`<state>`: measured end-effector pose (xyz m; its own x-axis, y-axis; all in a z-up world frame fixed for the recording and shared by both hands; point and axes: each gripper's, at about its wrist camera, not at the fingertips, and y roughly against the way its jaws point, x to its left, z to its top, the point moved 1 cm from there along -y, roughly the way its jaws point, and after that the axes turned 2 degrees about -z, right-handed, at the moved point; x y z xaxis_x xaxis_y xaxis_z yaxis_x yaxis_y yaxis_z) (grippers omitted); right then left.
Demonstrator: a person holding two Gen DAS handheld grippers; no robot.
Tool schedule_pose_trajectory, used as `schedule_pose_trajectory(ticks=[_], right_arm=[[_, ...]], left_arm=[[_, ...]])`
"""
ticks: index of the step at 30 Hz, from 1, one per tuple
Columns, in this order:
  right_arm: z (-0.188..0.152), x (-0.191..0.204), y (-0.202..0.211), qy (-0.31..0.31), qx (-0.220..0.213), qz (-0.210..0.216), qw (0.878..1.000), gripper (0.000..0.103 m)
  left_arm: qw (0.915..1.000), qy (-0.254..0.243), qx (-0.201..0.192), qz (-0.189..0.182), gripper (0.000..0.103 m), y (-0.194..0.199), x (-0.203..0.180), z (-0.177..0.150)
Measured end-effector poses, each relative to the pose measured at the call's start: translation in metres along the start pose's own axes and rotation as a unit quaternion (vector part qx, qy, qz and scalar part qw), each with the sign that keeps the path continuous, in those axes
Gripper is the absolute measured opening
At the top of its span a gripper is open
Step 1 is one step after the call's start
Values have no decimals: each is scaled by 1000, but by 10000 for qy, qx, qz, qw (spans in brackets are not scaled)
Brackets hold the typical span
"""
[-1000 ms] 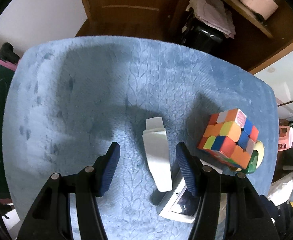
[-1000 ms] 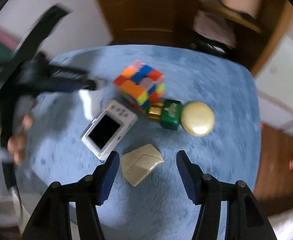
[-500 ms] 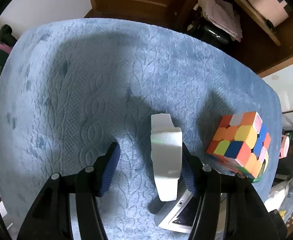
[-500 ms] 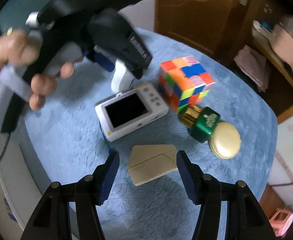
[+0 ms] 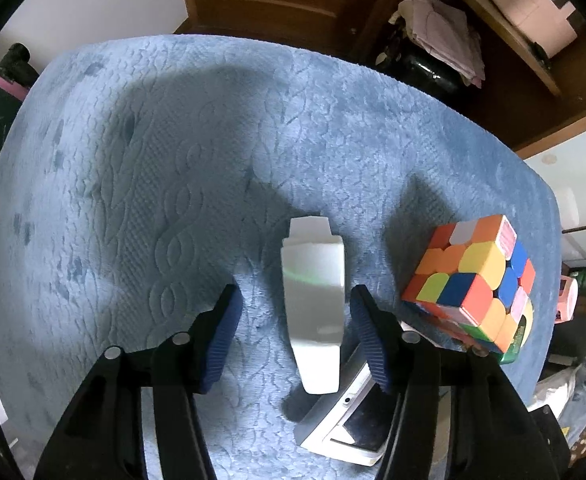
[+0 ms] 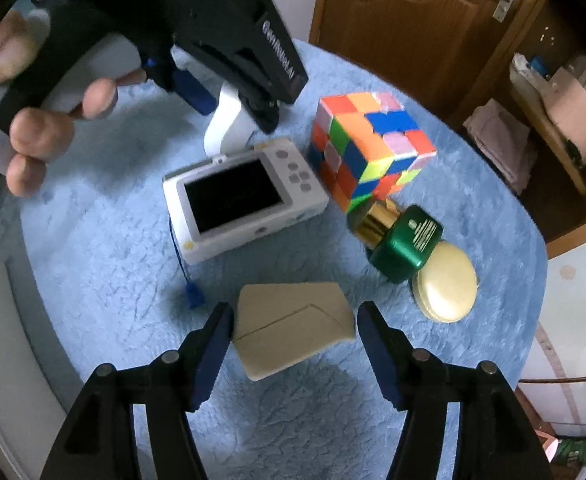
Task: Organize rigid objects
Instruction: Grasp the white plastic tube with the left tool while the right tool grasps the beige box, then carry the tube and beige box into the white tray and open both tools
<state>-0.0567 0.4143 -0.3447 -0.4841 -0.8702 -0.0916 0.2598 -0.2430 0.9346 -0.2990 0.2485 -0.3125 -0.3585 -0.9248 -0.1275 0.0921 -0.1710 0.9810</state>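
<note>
Two grippers work over a blue quilted cloth [image 5: 165,184]. The left gripper [image 5: 293,316] points down with a white tapered piece [image 5: 315,300] between its jaws; its long axis runs straight out along the fingers, narrow stepped end farthest away, the other end back toward the jaw roots. The jaws are closing: the piece lies close against the right pad, and a clear gap remains at the left pad, so it is not yet clamped. Just right of the right finger lies a white camera [image 6: 245,200], screen up, and beyond it a colour cube [image 5: 473,280].

The right gripper [image 6: 295,338] has a flat beige block [image 6: 293,328] between its jaws, long axis running across from pad to pad. The jaws are opening; the left pad is at the block's edge, the right just clear. Ahead and right lie a green bottle [image 6: 409,244], its white label print too small to read, and a round cream compact [image 6: 447,290]. The left gripper's housing carries white lettering, blurred and unreadable.
</note>
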Motion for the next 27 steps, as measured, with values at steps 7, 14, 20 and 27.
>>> schedule_pose_trajectory(ticks=[7, 14, 20, 27], right_arm=[[-4, 1, -9, -144, 96, 59, 9998, 63], [-6, 7, -2, -419, 83, -114, 9990, 63], [-11, 14, 28, -743, -122, -58, 9971, 63], [-34, 11, 98, -1170, -619, 57, 9912, 63]], left_arm=[[9999, -20, -50, -89, 21, 6, 2, -8], [9997, -136, 14, -187, 21, 16, 12, -22], [9989, -342, -44, -306, 21, 59, 29, -40], [9963, -620, -316, -502, 21, 131, 35, -70]])
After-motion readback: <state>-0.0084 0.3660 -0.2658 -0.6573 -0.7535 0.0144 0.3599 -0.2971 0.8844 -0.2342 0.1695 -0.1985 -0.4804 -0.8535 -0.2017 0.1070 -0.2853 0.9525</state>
